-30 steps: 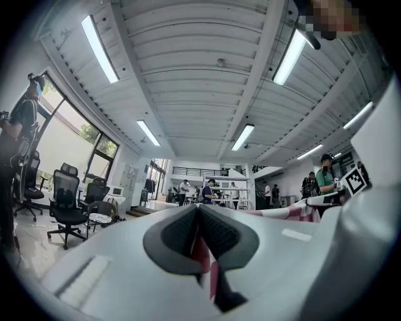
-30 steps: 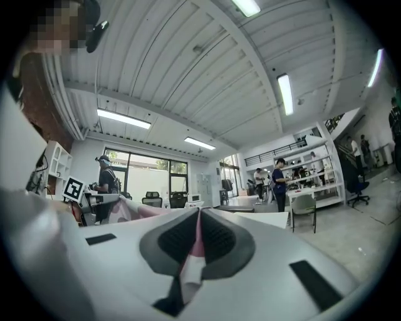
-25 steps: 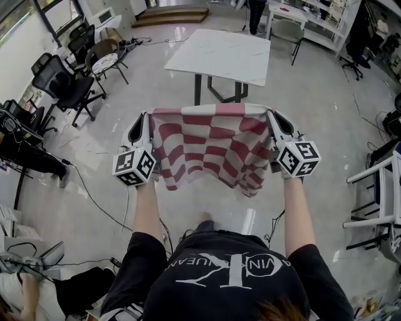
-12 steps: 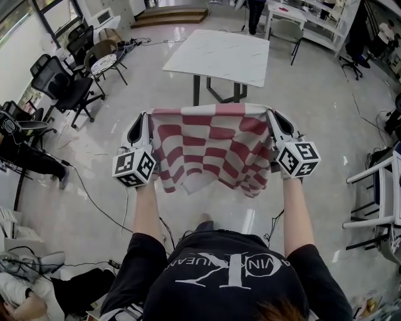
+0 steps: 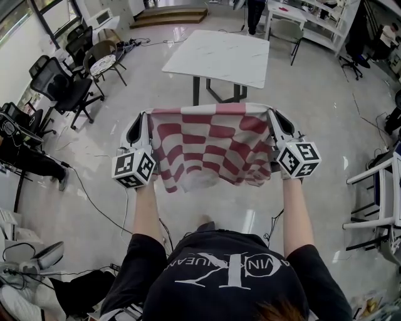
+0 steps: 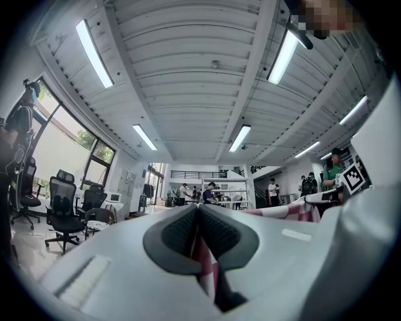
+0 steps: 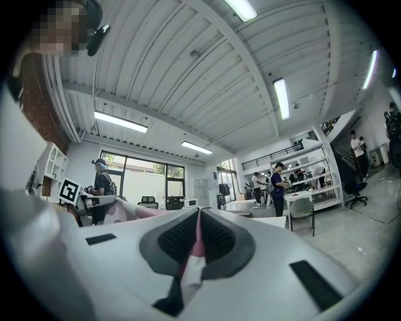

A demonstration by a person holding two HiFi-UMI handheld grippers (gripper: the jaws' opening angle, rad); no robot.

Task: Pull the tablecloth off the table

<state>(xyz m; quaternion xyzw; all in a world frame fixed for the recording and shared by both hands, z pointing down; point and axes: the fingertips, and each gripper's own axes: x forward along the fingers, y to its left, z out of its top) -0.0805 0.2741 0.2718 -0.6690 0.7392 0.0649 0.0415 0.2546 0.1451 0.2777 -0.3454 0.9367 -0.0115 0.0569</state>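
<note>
A red-and-white checked tablecloth (image 5: 210,147) hangs in the air, stretched between my two grippers, clear of the white marble-top table (image 5: 218,55) that stands bare farther ahead. My left gripper (image 5: 148,115) is shut on the cloth's top left corner; the cloth (image 6: 203,254) is pinched between its dark pads (image 6: 178,232). My right gripper (image 5: 270,113) is shut on the top right corner, with the cloth (image 7: 193,251) clamped between its pads (image 7: 216,241). The lower edge of the cloth hangs loose in folds above the floor.
Black office chairs (image 5: 62,84) and a round stool stand at the left. A white frame (image 5: 382,200) stands at the right edge. Cables (image 5: 94,200) trail over the shiny floor. Shelving and a person (image 5: 255,12) are at the far end of the room.
The cloth's hanging lower edge has swung and gathered upward a little. Both grippers have stayed where they were, still clamped on the corners.
</note>
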